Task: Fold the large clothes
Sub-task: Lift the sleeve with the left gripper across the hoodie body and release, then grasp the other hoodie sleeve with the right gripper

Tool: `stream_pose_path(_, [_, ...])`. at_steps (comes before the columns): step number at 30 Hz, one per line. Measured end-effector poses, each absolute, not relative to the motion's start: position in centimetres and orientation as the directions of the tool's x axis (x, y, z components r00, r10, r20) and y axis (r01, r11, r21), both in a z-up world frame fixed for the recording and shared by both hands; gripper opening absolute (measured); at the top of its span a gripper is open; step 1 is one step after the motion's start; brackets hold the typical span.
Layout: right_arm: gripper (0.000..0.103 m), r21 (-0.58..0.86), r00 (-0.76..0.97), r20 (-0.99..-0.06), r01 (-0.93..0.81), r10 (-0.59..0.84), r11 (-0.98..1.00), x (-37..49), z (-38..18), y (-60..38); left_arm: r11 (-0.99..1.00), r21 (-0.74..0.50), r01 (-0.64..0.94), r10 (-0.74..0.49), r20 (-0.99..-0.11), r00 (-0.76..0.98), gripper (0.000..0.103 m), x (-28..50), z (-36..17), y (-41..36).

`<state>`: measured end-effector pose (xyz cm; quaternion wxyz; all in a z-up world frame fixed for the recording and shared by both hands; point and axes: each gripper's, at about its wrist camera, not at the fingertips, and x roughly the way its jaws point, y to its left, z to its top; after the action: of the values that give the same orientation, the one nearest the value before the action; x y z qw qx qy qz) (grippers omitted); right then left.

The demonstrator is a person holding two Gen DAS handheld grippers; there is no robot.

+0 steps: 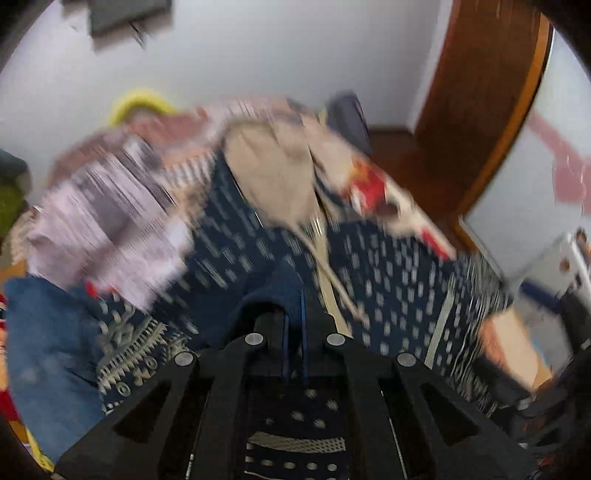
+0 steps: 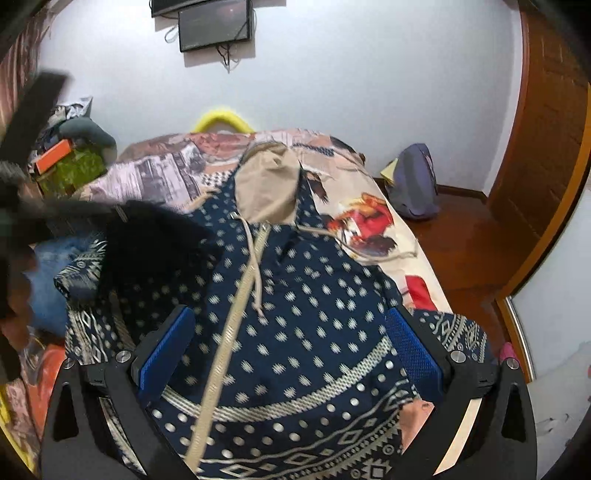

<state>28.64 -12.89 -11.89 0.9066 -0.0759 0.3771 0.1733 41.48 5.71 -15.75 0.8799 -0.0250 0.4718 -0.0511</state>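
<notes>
A navy hoodie (image 2: 317, 295) with white dots, a beige zip and a beige-lined hood (image 2: 267, 188) lies spread front-up on the bed. My right gripper (image 2: 288, 317) hovers open over its lower front, with the blue pads (image 2: 166, 347) wide apart and nothing between them. In the blurred left wrist view my left gripper (image 1: 294, 325) is shut on a raised fold of the hoodie's navy cloth (image 1: 286, 284). The right wrist view shows the left gripper (image 2: 155, 240) as a dark blur over the hoodie's left side, next to a patterned sleeve (image 2: 79, 271).
A printed bedspread (image 2: 369, 218) covers the bed. Blue denim cloth (image 2: 46, 291) lies at its left edge. A purple backpack (image 2: 415, 184) sits on the wooden floor by the door (image 2: 546, 147). A screen (image 2: 214, 24) hangs on the white wall.
</notes>
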Motion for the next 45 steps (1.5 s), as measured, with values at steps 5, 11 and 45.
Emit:
stream_pose_path(5, [0.103,-0.038,0.626,-0.749,-0.369,0.218,0.929,28.5,-13.9,-14.0,0.98,-0.117,0.158,-0.168,-0.914,0.37,0.007,41.1,-22.3,2.9])
stream_pose_path(11, [0.103,-0.054,0.592,-0.784,-0.367,0.188,0.929,28.1,-15.2,-14.8,0.971,-0.079,0.226,-0.148,-0.941,0.304,0.023,38.8,-22.8,1.5])
stream_pose_path(45, [0.059,0.03,0.364,-0.851,-0.687,0.379,0.726,31.5,-18.7,4.2,0.986,-0.039,-0.162,0.036,-0.898,0.438,0.072,28.1,-21.8,21.2])
